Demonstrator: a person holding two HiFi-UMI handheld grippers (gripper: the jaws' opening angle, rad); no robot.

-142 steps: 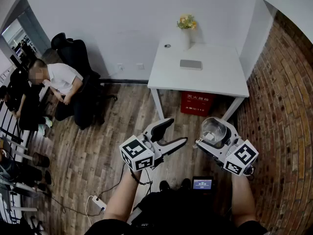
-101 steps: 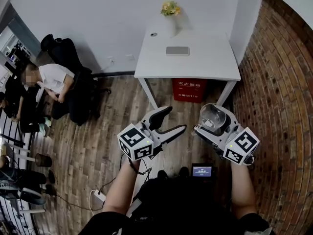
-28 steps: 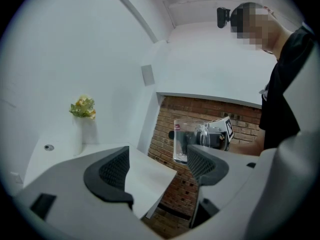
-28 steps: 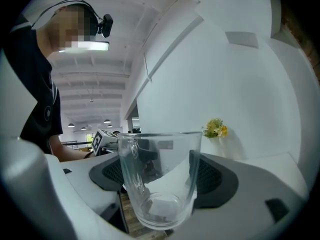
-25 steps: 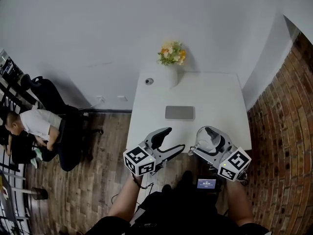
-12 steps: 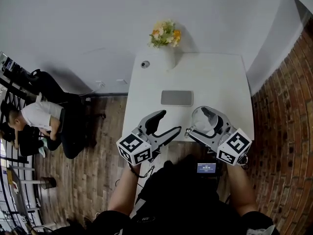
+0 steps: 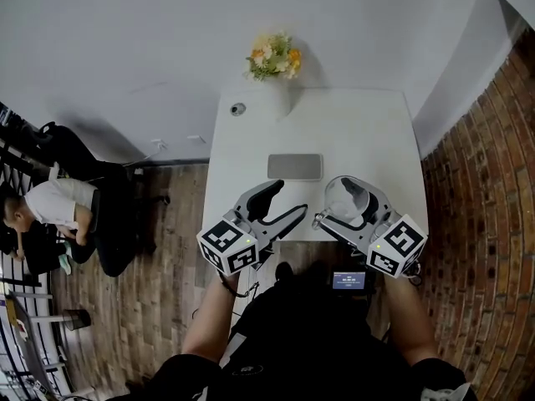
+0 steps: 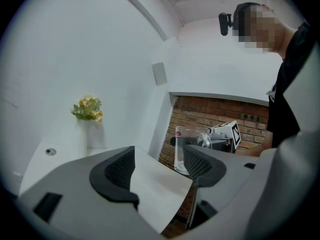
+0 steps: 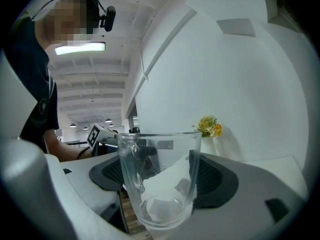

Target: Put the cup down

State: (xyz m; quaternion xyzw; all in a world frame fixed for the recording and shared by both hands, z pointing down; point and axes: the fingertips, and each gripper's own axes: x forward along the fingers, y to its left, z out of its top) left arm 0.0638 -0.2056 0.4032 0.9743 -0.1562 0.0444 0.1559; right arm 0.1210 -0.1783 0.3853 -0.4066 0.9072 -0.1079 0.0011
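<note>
Holding the cup [image 9: 159, 181] over the near edge of the white table [image 7: 359, 132]

Your right gripper [image 7: 345, 210] has its jaws closed on the clear glass cup, with the pads pressing its sides and the cup upright. It seems to hang clear of the tabletop, though that is hard to judge. Your left gripper [image 7: 287, 201] is just beside it. Its jaws stand wide apart with nothing between them, and they have just been closing a little. A grey slab [image 7: 294, 166] lies beyond both grippers, and a vase of flowers [image 7: 272, 57] stands at the table's far edge.
</note>
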